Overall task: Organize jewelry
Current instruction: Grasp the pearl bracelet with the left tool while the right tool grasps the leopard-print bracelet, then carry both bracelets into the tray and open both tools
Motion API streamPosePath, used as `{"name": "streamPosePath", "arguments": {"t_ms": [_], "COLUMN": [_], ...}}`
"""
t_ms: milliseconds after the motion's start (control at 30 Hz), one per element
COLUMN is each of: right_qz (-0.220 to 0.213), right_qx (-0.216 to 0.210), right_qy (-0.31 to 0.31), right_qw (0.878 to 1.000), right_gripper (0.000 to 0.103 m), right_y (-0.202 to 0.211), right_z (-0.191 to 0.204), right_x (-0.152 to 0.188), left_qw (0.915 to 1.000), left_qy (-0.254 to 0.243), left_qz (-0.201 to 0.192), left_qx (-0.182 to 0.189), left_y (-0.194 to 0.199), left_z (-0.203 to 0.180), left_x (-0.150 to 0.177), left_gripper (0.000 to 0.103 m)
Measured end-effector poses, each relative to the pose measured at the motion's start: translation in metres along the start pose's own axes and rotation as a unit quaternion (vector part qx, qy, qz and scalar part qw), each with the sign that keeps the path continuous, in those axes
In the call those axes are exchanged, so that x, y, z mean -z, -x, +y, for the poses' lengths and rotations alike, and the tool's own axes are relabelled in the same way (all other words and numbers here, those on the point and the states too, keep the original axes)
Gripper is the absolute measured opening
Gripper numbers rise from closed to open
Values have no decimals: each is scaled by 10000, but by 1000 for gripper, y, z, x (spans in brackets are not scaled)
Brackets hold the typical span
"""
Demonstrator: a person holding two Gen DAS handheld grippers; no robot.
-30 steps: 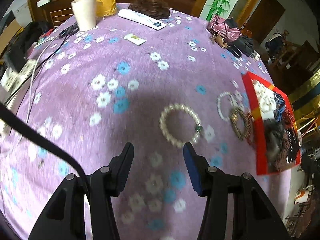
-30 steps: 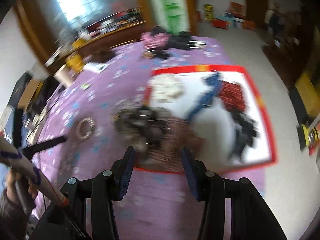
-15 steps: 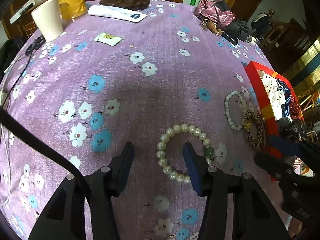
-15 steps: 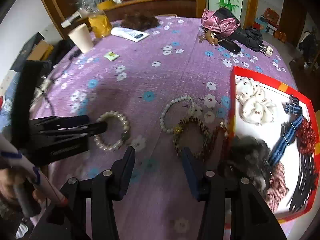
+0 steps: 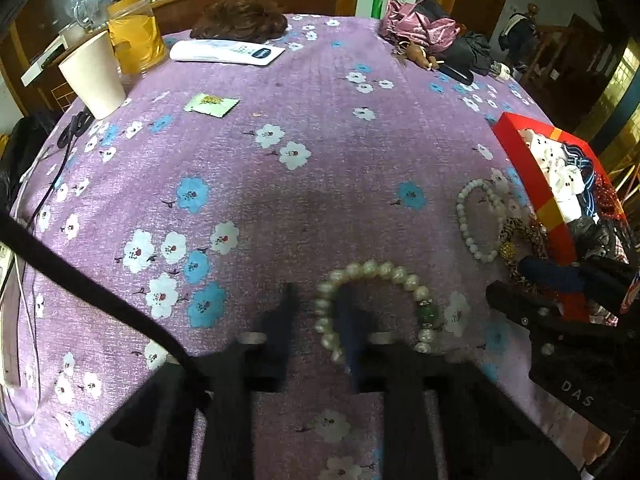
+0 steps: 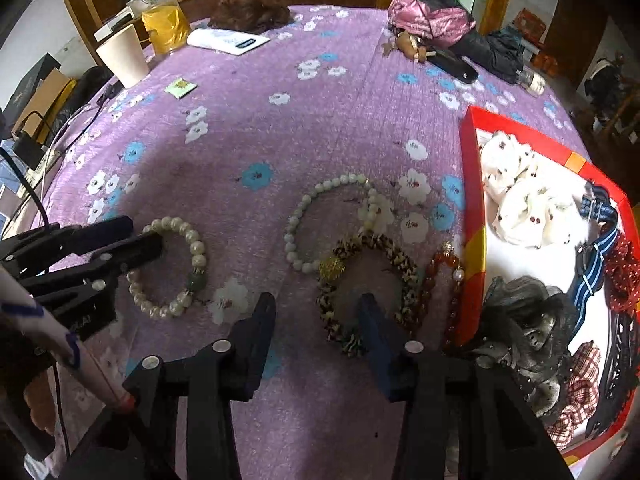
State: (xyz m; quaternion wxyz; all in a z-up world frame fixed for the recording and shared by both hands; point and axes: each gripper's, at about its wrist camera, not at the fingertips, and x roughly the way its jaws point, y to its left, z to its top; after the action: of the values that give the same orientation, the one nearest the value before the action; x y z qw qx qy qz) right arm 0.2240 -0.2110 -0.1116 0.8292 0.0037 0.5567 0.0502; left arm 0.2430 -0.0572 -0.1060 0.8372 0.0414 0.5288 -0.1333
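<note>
**L fingers clamp pearl bracelet, R closing over leopard bracelet**

L gripper (image 6: 148,236) is clenched on the near-left rim of the pearl bracelet (image 6: 170,266), which lies on the purple floral counter (image 6: 320,112). R gripper (image 6: 316,320) is closing w/ the leopard-print bracelet (image 6: 370,280) between its fingers; pads seem not to press it yet. Jade bead bracelet (image 6: 328,216) and amber one (image 6: 444,276) lie just beside; red tray (image 6: 474,200) w/ scrunchies at right.
</note>
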Motion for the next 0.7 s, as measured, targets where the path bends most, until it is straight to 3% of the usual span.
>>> {"name": "streamPosePath", "arguments": {"t_ms": [200,467,700], "right_qz": [-44,-216,-574], "right_qx": [23,-886,-1434], "right_qy": [134,-26,-214], "right_qw": [9999,9958,9878], "right_gripper": [7,4,5], "right_y": [0,37,90], "right_z": [3,12,9], "right_x": [0,7,20], "left_qw": [9960,9868,9834], "left_qy": [802,1354,1458], "left_qz": [110,-286,-626], "left_qx": [368,837,882], "left_y": [6,66,113], "left_z": [21,49,57], "left_x": [0,7,20], "left_gripper": [9,9,9]}}
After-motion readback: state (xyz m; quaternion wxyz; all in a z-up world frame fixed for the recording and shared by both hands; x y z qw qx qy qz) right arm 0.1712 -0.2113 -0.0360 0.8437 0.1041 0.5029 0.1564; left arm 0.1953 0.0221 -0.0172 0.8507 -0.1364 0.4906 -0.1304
